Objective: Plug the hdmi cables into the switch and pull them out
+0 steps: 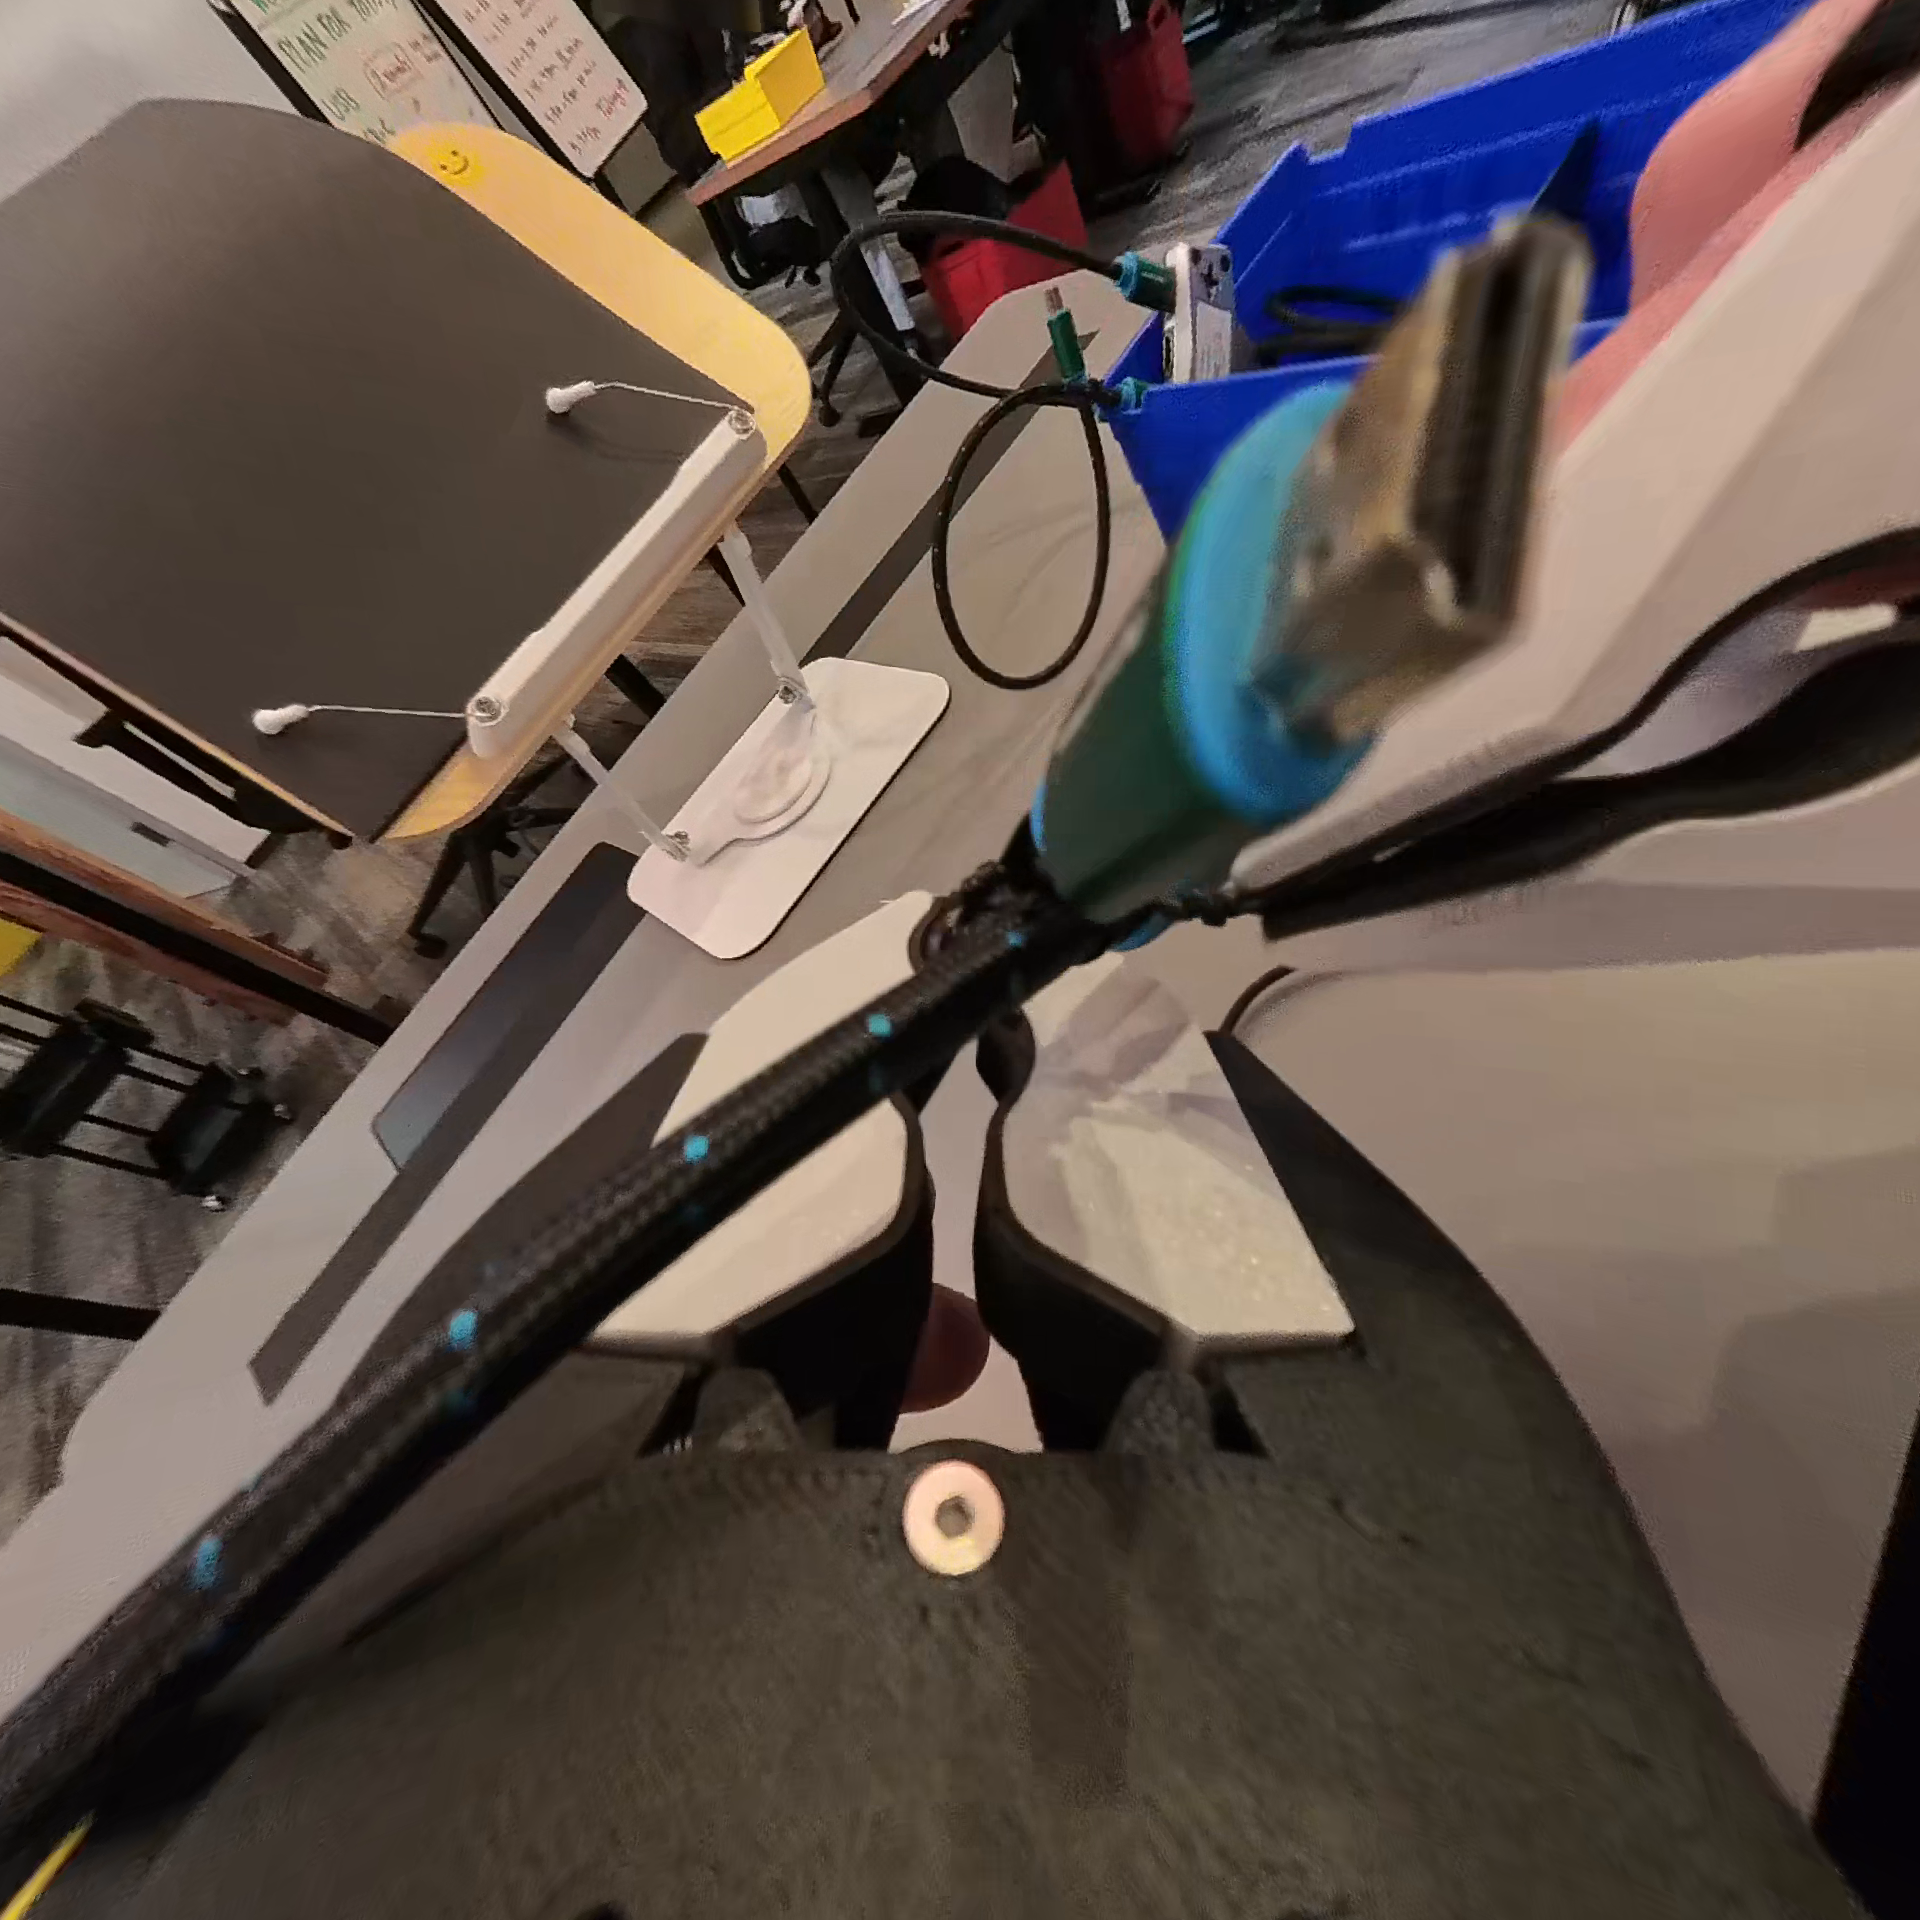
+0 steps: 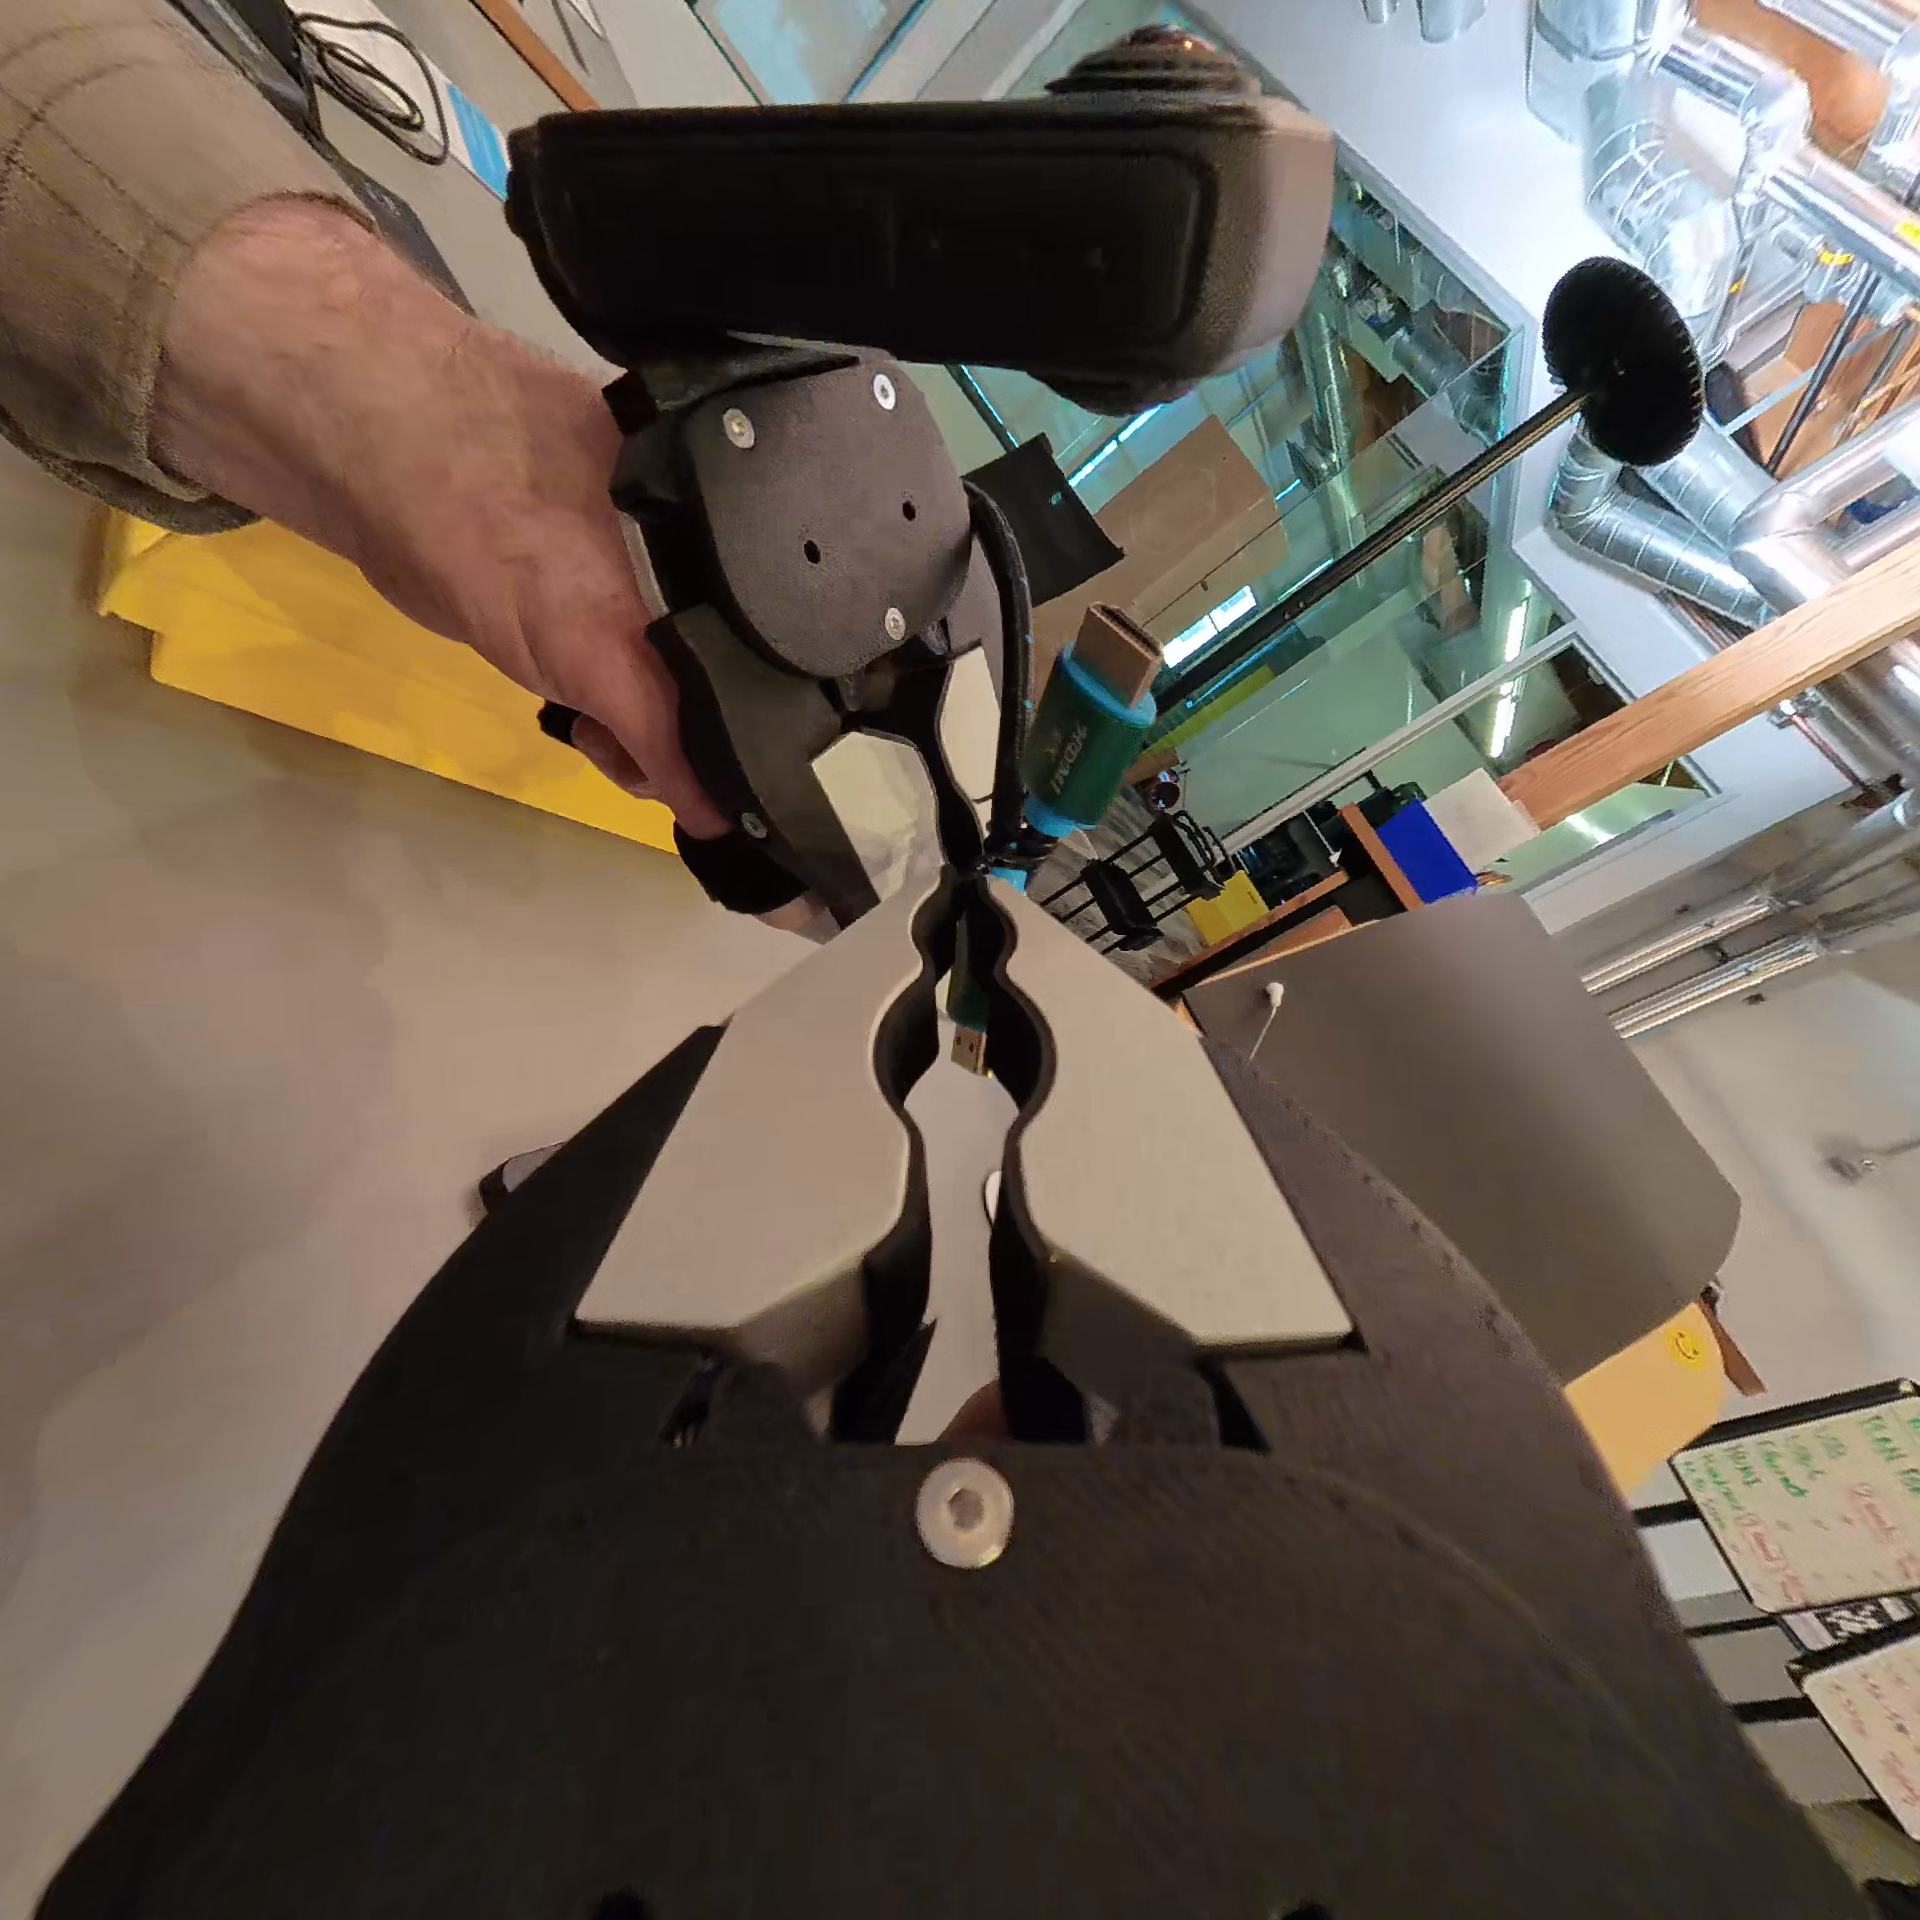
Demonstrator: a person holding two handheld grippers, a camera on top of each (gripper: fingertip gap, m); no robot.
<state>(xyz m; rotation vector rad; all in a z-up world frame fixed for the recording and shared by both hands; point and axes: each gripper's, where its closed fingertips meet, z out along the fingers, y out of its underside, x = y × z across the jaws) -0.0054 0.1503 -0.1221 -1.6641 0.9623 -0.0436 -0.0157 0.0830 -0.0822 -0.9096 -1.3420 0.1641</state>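
A black braided HDMI cable (image 1: 582, 1236) ends in a green plug (image 1: 1143, 790) with a blue collar and a bare metal connector, held in the air. My left gripper (image 1: 977, 966) is shut on the cable just below the plug. My right gripper (image 1: 1247, 899) comes in from the right and pinches the same spot. In the right wrist view my right gripper (image 2: 971, 894) and the left gripper (image 2: 961, 831) meet tip to tip under the plug (image 2: 1081, 743). The small white switch (image 1: 1205, 312) stands at the blue bin's edge with another green plug (image 1: 1143, 281) in it.
A blue bin (image 1: 1403, 208) stands at the far end of the grey table (image 1: 883, 644). A second cable loop (image 1: 1023, 540) with a loose green plug (image 1: 1062, 343) lies before it. A white stand (image 1: 790, 790) holds a dark board (image 1: 260, 416). A yellow item (image 2: 312, 644) lies behind the hand (image 2: 416, 499). Across from one pair of fingers to the other is roughly 7 cm.
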